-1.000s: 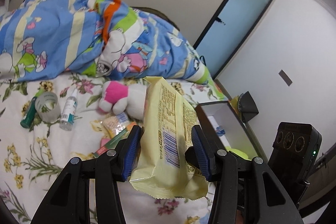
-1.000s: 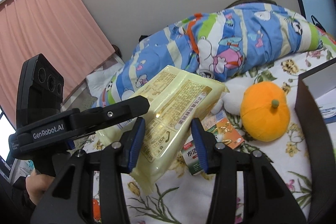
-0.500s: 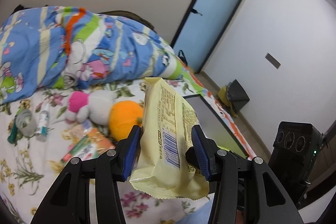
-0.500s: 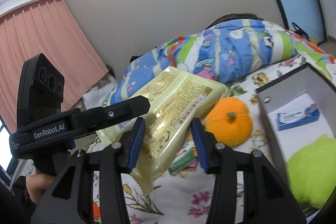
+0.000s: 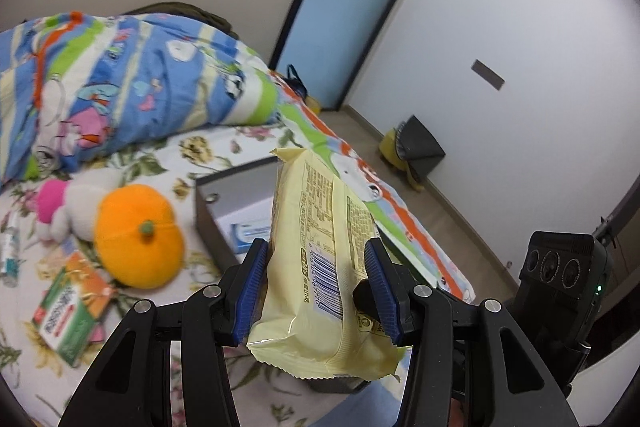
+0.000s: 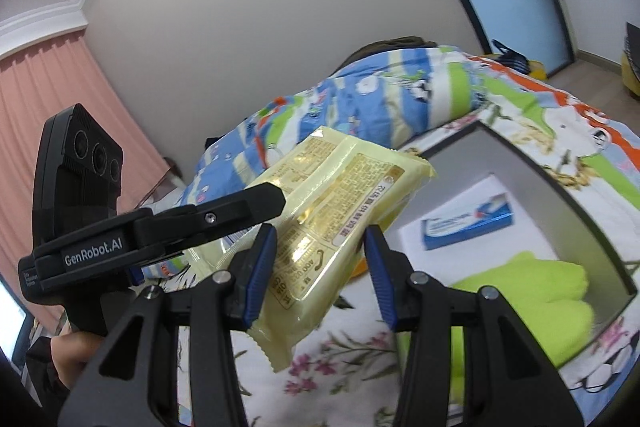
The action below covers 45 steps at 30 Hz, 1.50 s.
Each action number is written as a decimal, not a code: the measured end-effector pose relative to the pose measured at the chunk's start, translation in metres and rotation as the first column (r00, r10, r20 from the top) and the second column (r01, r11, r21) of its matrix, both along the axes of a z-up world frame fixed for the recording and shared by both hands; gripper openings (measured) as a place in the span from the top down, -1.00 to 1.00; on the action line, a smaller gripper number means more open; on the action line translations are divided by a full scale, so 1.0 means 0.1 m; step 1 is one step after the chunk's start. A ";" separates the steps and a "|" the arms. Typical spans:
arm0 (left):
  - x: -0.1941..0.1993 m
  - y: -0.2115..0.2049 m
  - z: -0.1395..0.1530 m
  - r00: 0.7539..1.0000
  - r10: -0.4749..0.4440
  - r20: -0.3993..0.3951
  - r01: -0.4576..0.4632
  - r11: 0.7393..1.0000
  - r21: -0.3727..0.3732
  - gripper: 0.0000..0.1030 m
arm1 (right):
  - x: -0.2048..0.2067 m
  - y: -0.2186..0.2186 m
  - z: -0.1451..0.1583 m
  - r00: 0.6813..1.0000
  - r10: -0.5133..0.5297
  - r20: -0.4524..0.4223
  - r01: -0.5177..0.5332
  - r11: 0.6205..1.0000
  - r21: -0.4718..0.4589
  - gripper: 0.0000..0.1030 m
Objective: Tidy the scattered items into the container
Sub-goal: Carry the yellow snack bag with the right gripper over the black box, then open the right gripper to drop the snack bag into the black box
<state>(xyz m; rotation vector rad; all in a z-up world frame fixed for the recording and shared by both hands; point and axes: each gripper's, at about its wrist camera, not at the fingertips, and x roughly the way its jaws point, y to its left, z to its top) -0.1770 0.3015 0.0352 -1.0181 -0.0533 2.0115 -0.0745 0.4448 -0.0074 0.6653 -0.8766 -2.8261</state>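
Pale yellow plastic fills the middle of both wrist views: one snack packet (image 5: 320,267), held by both of my grippers at once. Left gripper (image 5: 316,287) has its blue-padded fingers (image 5: 253,291) pressed against the packet's two long sides near the barcode end, closed as far as the packet allows. Right gripper (image 6: 320,275) grips the same packet (image 6: 320,227) lower down its printed face, fingers (image 6: 260,271) likewise closed onto it. Packet is off the bed, tilted, its far end pointing toward the box.

Grey open box (image 5: 232,187) sits on the flowered bed sheet (image 5: 208,151) close to the bed's edge. From the right wrist view the box (image 6: 560,187) shows its contents: a blue and white carton (image 6: 464,223) lying flat on the bottom and a lime green soft thing (image 6: 532,299) against the near wall. Packet's far corner hangs beside the box's near corner; I cannot tell whether it is over the opening.

Left on the sheet: an orange plush fruit (image 5: 138,235) with a green stem, a white and pink plush toy (image 5: 60,203) touching it behind, a green and orange carton (image 5: 72,311) lying flat just in front, a small bottle (image 5: 10,251) at the frame edge. Bunched cartoon quilt (image 5: 120,83) lies behind them.

A hand (image 6: 76,355) shows beneath the other gripper's body in the right wrist view.
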 end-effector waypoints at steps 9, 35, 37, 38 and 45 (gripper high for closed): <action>-0.06 0.57 -0.27 0.998 -0.047 0.039 0.048 0.998 -0.035 0.03 | -0.01 0.48 -0.27 0.997 -0.057 0.048 0.059 0.997 -0.041 0.10; -0.45 0.58 -0.76 0.979 0.079 0.189 -0.053 0.989 -0.141 -1.00 | -0.17 0.86 -0.63 0.976 -0.184 0.120 0.202 0.966 -0.161 -1.00; -0.43 0.49 -0.72 0.977 0.087 0.193 -0.063 0.990 -0.126 -1.00 | -0.15 0.83 -0.58 0.977 -0.182 0.114 0.199 0.967 -0.161 -1.00; -0.42 0.45 -0.69 0.977 0.093 0.193 -0.070 0.990 -0.121 -1.00 | -0.13 0.81 -0.55 0.978 -0.181 0.107 0.197 0.967 -0.164 -1.00; -0.32 0.06 -0.37 0.978 0.119 0.170 -0.108 0.991 -0.075 -1.00 | -0.05 0.55 -0.28 0.986 -0.152 0.075 0.162 0.973 -0.163 -1.00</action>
